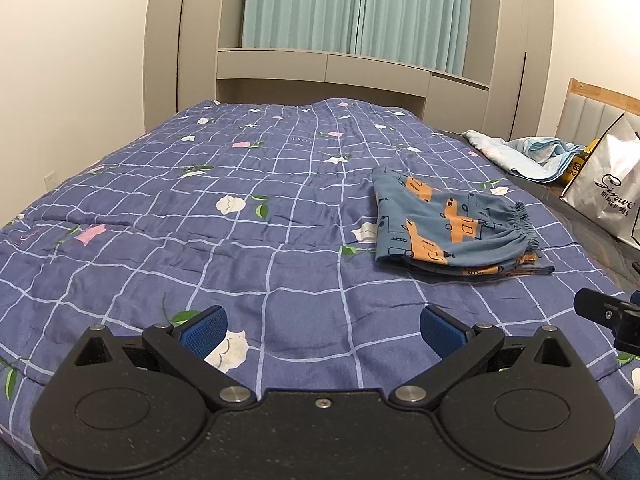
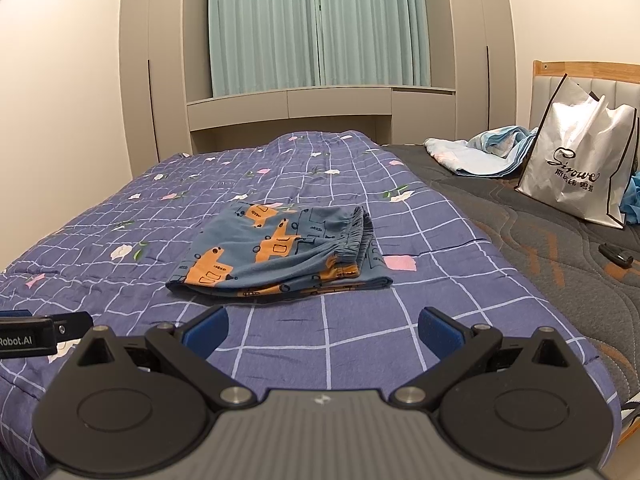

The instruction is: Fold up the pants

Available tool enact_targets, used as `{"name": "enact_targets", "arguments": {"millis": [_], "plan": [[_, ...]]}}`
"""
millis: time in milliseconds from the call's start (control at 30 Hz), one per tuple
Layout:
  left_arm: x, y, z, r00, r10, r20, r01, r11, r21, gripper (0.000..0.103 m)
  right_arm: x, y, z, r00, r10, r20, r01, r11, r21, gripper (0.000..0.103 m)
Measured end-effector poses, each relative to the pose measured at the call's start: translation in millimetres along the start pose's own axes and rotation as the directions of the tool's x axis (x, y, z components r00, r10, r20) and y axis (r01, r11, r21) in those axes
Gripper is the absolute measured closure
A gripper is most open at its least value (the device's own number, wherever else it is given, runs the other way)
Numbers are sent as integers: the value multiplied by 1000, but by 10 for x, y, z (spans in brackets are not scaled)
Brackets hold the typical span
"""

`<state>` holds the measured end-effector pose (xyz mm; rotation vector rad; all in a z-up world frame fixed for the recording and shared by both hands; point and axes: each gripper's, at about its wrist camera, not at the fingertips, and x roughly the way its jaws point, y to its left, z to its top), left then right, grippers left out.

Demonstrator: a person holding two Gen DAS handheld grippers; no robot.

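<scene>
The blue pants (image 2: 280, 252) with orange vehicles lie folded, elastic waistband uppermost, both grippers spread wide and empty.

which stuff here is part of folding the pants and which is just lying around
Job:
- pants, folded on the quilt
- left gripper, open
- right gripper, open

Lying about:
- white shopping bag
- light blue blanket
- small black object

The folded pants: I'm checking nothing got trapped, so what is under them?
The pants lie folded in layers on the blue checked quilt, which shows all around them. Whatever lies directly beneath or between the layers is covered. Both claws are open and apart from them.
</scene>
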<state>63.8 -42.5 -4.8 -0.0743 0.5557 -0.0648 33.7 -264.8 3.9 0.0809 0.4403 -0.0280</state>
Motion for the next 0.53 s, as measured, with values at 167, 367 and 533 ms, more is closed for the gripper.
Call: {"name": "enact_targets", "arguments": {"millis": [167,367,533], "plan": [[7,-12,9,1000,-1,0,1,1000,3,1,4,-1,2,1000,1,-3,-1,1000,0,0],[9,-7,7,1000,-2,0,2,1000,2,1,6,-5,-2,1000,2,-8,-2,1000,1,0],[14,-9,-1,1000,-8,1,8,1000,3,1,9,-13,-3,1000,2,-11,-2,1000,2,0]]}}
